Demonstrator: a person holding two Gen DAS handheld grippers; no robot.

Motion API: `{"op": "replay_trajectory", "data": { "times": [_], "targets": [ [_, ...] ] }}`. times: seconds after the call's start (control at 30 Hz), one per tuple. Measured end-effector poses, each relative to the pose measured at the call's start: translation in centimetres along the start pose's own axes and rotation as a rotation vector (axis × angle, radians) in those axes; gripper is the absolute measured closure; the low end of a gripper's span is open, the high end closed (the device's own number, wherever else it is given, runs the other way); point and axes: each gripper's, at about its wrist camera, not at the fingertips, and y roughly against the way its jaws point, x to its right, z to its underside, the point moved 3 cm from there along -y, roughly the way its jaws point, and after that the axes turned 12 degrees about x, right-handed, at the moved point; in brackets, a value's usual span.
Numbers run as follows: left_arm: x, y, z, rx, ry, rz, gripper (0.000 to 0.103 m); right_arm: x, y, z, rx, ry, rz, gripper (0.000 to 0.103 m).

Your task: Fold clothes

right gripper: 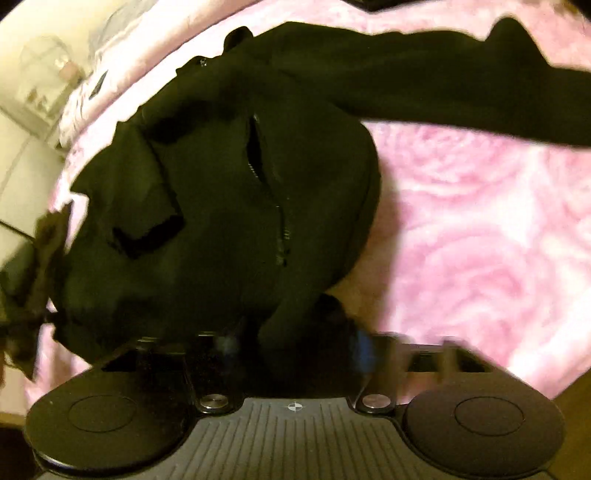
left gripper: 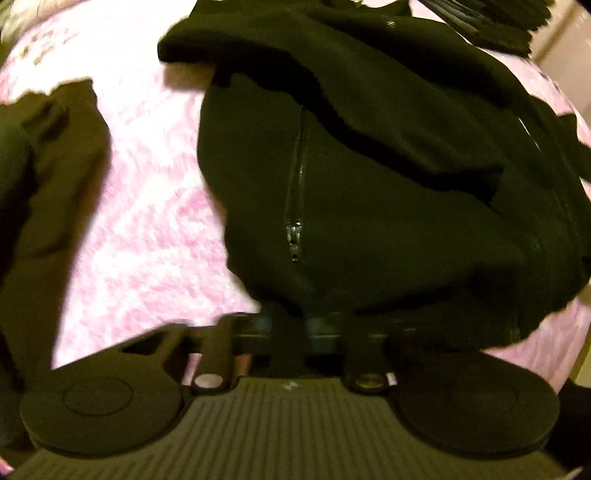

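A black zip-up jacket (left gripper: 369, 184) lies spread on a pink floral blanket (left gripper: 147, 240). Its zipper (left gripper: 295, 206) runs down the middle. My left gripper (left gripper: 288, 321) is shut on the jacket's near hem; the fingertips are buried in the cloth. In the right wrist view the same jacket (right gripper: 221, 203) lies bunched, with one sleeve (right gripper: 461, 88) stretched out to the right. My right gripper (right gripper: 295, 347) is shut on a fold of the jacket's near edge, and the cloth hides the pads.
Another dark garment (left gripper: 48, 221) lies at the left on the blanket. A dark object (left gripper: 491, 22) sits at the far right edge of the bed. The pink blanket (right gripper: 480, 240) is bare to the right of the jacket. A pale wall (right gripper: 26, 110) is at left.
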Motion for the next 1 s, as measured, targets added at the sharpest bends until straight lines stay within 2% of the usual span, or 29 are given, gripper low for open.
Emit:
{"op": "replay_trajectory", "data": {
  "times": [0.07, 0.17, 0.27, 0.33, 0.4, 0.47, 0.5, 0.57, 0.63, 0.67, 0.7, 0.8, 0.87, 0.9, 1.0],
  "targets": [
    [0.2, 2.3, -0.1, 0.009, -0.024, 0.016, 0.101, -0.2, 1.0, -1.7, -0.029, 0.017, 0.01, 0.095],
    [1.0, 6.8, 0.0, 0.011, -0.06, 0.066, 0.102, -0.8, 5.2, -4.6, -0.049, 0.115, 0.056, 0.095],
    [3.0, 11.2, 1.2, -0.038, -0.068, 0.161, 0.102, -1.6, 9.1, -6.2, -0.116, 0.265, 0.157, 0.095],
    [5.1, 12.7, 2.4, -0.09, -0.057, 0.238, 0.102, -0.9, 8.9, -5.6, -0.155, 0.294, 0.218, 0.094],
    [7.6, 12.7, 4.1, -0.165, -0.051, 0.307, 0.101, 0.1, 8.2, -4.9, -0.186, 0.3, 0.274, 0.091],
    [9.1, 11.6, 5.5, -0.244, -0.051, 0.319, 0.101, 0.6, 7.6, -4.6, -0.2, 0.325, 0.326, 0.038],
    [9.5, 11.0, 6.0, -0.277, -0.051, 0.305, 0.101, 0.2, 7.4, -5.1, -0.172, 0.367, 0.328, 0.031],
    [8.8, 10.6, 5.3, -0.285, -0.055, 0.257, 0.098, -0.9, 6.9, -7.2, -0.108, 0.435, 0.278, 0.029],
    [7.5, 10.3, 3.2, -0.264, -0.042, 0.21, 0.087, -1.5, 5.5, -10.3, -0.049, 0.473, 0.231, 0.029],
    [6.4, 9.9, 1.6, -0.24, -0.026, 0.181, 0.086, -1.5, 4.7, -12.2, -0.01, 0.485, 0.199, 0.029],
    [5.6, 9.5, -0.2, -0.208, -0.013, 0.147, 0.084, -1.6, 3.4, -14.3, 0.021, 0.494, 0.168, 0.029],
    [3.5, 7.1, -6.5, -0.094, 0.027, 0.041, 0.07, -2.2, -1.7, -21.4, 0.102, 0.525, 0.07, 0.029],
    [2.6, 4.5, -11.1, -0.019, 0.021, -0.006, 0.068, -2.5, -5.5, -25.9, 0.129, 0.562, 0.013, 0.029],
    [2.2, 3.2, -13.4, 0.015, 0.017, -0.026, 0.062, -2.7, -7.5, -27.9, 0.137, 0.589, -0.011, 0.029],
    [1.1, -1.3, -19.9, 0.096, -0.021, -0.059, 0.058, -3.7, -13.8, -33.0, 0.148, 0.674, -0.069, 0.029]
  ]
}}
